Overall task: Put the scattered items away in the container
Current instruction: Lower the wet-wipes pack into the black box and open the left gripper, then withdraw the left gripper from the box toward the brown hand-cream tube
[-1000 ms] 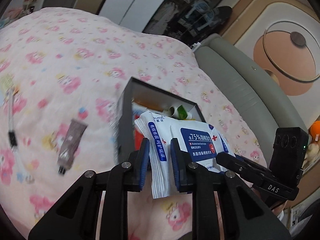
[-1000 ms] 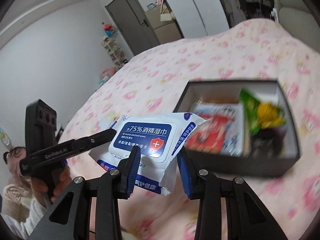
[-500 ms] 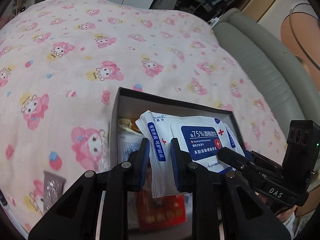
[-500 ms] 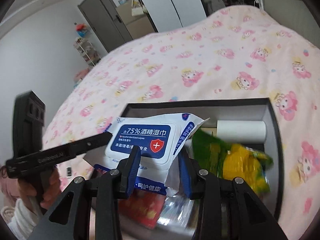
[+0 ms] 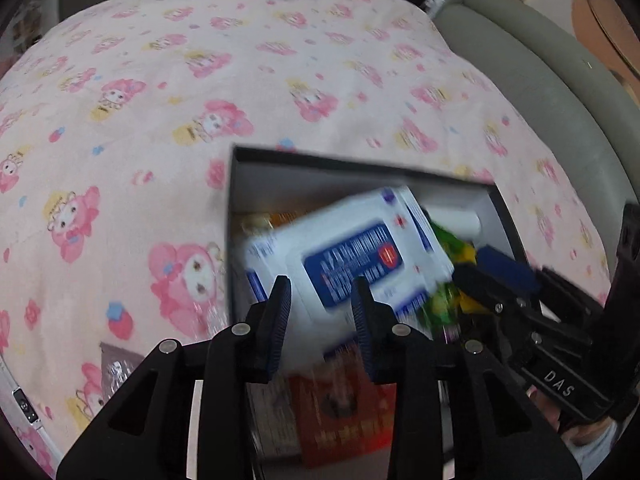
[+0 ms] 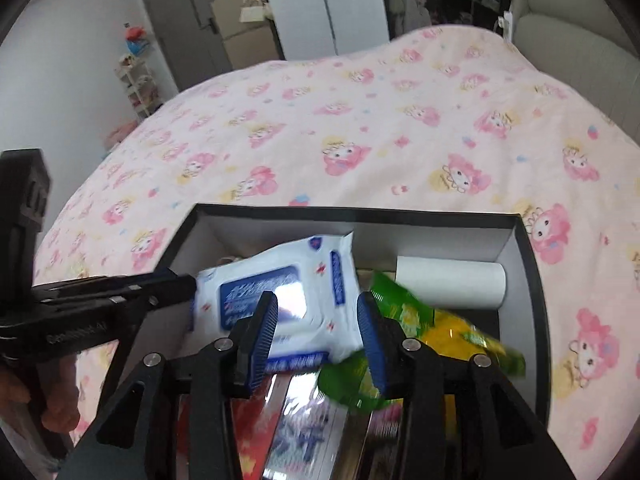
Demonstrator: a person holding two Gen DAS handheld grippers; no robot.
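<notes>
A white and blue pack of wet wipes (image 5: 352, 264) lies tilted and blurred inside the black box (image 5: 320, 160), on top of the other items; it also shows in the right wrist view (image 6: 288, 300). My left gripper (image 5: 322, 312) is open just above the pack, free of it. My right gripper (image 6: 316, 332) is open over the box (image 6: 360, 214), its jaws apart above the pack and a green and yellow snack bag (image 6: 440, 328). Each gripper shows in the other's view, the right one (image 5: 500, 280) and the left one (image 6: 160, 284).
The box also holds a white roll (image 6: 448, 280) and a red packet (image 5: 344, 420). It sits on a pink cartoon-print bedspread (image 5: 200, 80). A grey-brown tube (image 5: 116, 368) and a white cable (image 5: 20, 404) lie on the bed at left. A grey headboard (image 5: 540, 80) runs along the right.
Both grippers have opened and let go of the wipes pack, which has dropped into the box. The grippers have moved further over the box.
</notes>
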